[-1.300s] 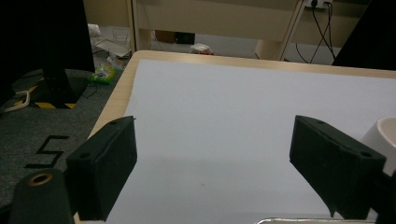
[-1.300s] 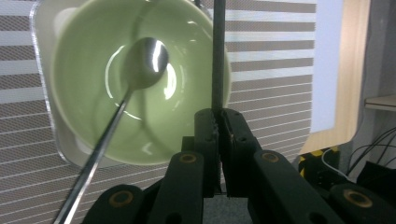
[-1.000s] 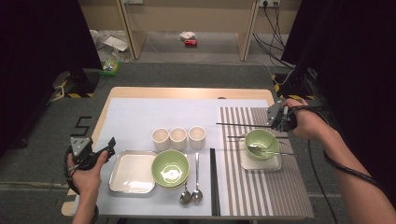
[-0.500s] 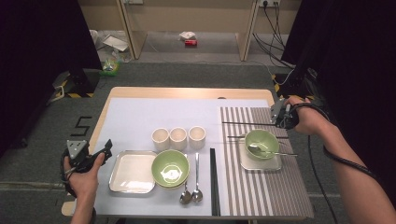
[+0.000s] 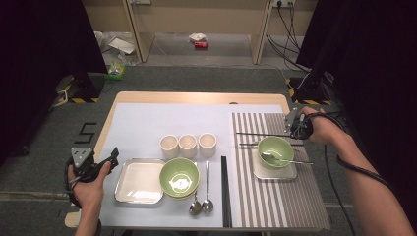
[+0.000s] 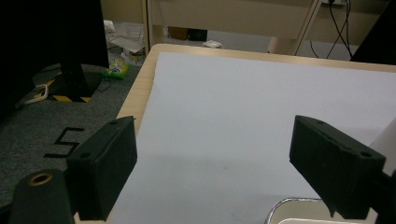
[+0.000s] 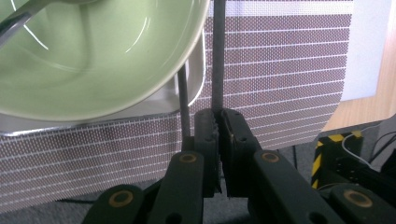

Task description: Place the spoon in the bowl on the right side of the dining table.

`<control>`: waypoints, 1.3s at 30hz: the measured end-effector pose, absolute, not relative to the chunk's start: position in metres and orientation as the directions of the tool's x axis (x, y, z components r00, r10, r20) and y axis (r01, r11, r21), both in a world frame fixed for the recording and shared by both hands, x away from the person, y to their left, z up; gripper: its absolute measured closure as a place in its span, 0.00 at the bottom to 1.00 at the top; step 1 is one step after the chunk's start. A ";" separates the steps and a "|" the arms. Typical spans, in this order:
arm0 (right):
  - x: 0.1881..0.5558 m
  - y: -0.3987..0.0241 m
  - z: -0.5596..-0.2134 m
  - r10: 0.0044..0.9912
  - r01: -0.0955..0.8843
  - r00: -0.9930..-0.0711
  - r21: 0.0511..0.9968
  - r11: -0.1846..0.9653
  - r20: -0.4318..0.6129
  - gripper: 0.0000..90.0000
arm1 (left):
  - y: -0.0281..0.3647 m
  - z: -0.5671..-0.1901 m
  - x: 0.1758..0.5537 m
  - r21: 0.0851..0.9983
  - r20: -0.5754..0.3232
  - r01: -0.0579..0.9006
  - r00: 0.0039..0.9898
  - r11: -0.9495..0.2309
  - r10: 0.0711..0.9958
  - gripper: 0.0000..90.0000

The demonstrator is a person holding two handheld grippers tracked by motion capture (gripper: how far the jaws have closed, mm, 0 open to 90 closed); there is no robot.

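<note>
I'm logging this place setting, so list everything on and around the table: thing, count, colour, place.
table: one, light wood, centre
sheet: one, pale blue-white, over the table's left and middle
placemat: one, striped brown and white, right side
cups: three, cream, in a row mid-table
left bowl: one, green, front centre
left tray: one, white with a metal rim, left of that bowl
spoons: two, silver, right of that bowl
black chopsticks: one pair, lying by the placemat's edge
right bowl: one, green, on a tray on the placemat, a spoon in it
held chopsticks: one pair, dark, behind the right bowl
left gripper: black, fingers open, off the table's left edge
right gripper: black, fingers shut on the held chopsticks
</note>
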State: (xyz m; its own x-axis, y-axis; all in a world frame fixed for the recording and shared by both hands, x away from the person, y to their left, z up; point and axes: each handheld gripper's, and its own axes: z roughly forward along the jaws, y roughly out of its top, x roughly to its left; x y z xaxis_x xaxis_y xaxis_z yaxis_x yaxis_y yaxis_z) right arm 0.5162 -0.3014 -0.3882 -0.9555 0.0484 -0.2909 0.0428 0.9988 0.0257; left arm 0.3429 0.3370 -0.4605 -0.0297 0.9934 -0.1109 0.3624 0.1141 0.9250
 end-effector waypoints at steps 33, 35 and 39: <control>0.521 -0.312 -0.421 0.039 0.046 -0.972 -0.026 0.999 -0.233 0.96 | 0.334 -0.463 0.345 0.922 -0.104 0.372 -0.020 0.104 0.994 0.16; 0.521 -0.312 -0.421 0.034 0.043 -0.970 -0.034 0.998 -0.239 0.96 | 0.334 -0.464 0.345 0.922 -0.104 0.373 -0.022 0.104 0.994 0.16; 0.521 -0.311 -0.422 0.027 0.035 -0.971 -0.029 0.999 -0.238 0.96 | 0.333 -0.463 0.345 0.922 -0.103 0.372 -0.021 0.104 0.994 0.16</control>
